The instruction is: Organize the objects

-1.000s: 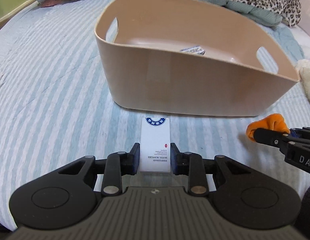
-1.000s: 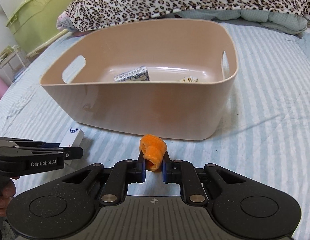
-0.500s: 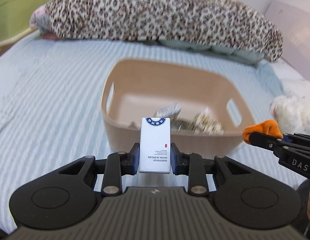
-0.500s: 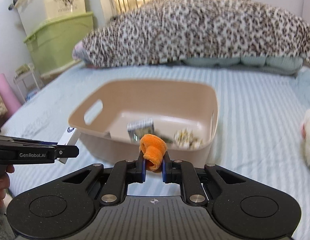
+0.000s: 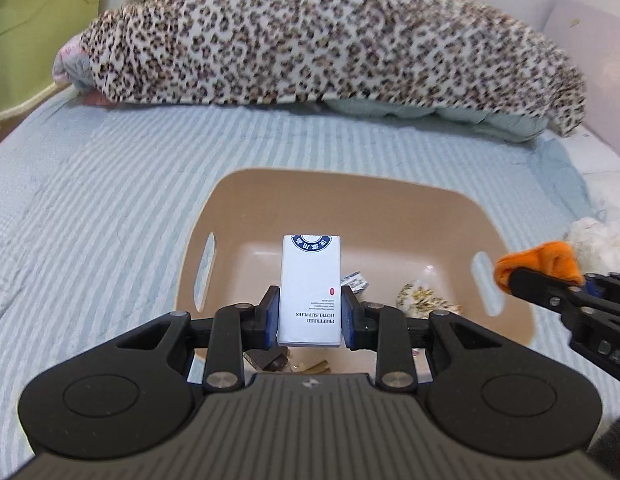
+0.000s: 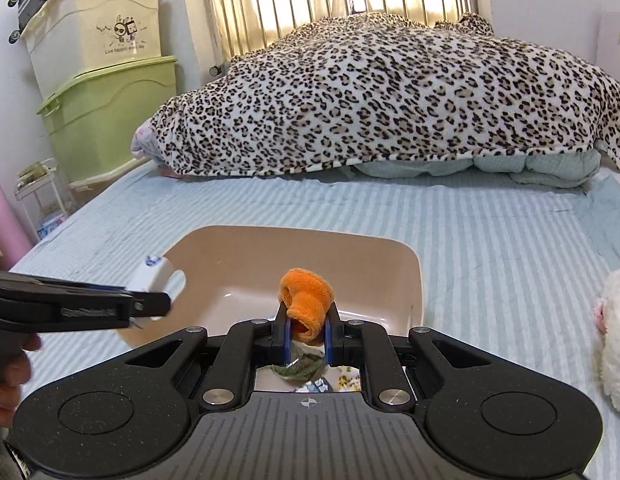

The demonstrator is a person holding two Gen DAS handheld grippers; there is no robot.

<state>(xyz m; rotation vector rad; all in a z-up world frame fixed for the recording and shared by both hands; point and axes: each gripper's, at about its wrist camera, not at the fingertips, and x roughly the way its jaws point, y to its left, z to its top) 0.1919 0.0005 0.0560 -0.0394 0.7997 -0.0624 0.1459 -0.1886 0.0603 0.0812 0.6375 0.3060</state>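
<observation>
Behind everything, the bed (image 6: 490, 248) has a sheet with pale blue and white stripes, and a leopard-print blanket (image 6: 390, 96) lies heaped at its far end under metal bars. At the left wall stand a green storage box (image 6: 110, 116) and a cream one on top of it. On the sheet sits the beige basket (image 5: 350, 200), with handle slots in two of its walls and a few small things on its floor. The left gripper (image 5: 309, 314) is closed on the white box (image 5: 310, 288), which hangs above the basket; its long axis points away from the camera, the blue emblem at the far end, and its print reads upside down. The right gripper (image 6: 306, 334) pinches the orange cloth (image 6: 306, 300), a soft rolled piece, also above the basket.
</observation>
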